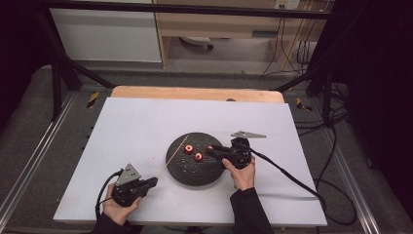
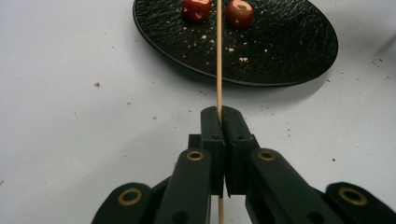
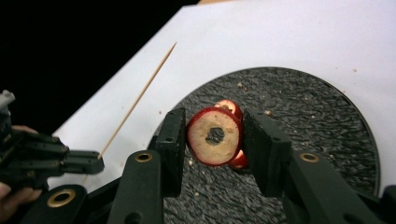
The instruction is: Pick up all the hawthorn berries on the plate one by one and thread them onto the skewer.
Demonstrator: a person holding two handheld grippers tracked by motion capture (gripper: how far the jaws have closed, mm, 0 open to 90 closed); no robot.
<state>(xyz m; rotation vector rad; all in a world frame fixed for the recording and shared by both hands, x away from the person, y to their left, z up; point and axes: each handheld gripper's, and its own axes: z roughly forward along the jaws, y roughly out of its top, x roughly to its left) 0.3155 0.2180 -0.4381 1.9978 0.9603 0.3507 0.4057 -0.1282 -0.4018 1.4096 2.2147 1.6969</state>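
Closest to me is my left gripper [image 1: 152, 182], sitting low on the near-left part of the white table [image 1: 146, 122]. Its jaws are squeezed right together on a thin wooden skewer [image 2: 218, 56]; in the left gripper view the stick comes up between the two black pads and runs straight ahead. From above, the skewer slants up and to the right from that gripper, and its far end hangs over the left part of the black plate [image 1: 195, 170].

A bit further out and to the right is my right gripper [image 1: 210, 150], held sideways in my right hand [image 1: 242, 173] and reaching in over the plate's right side. It's clamped on a round red fruit slice [image 3: 215, 136], pale inside with a dark hole through the middle. In the right gripper view the slice sits on edge between the two pads, cut face toward the camera, with the plate underneath.

On the plate itself, two more red pieces [image 1: 189, 149] lie near the middle, just beside each other, close to the skewer's tip. Loads of little crumbs on the plate and some scattered on the table around it too.

Beyond the right gripper, a small grey three-cornered plate [image 1: 247, 134] lies flat on the table.
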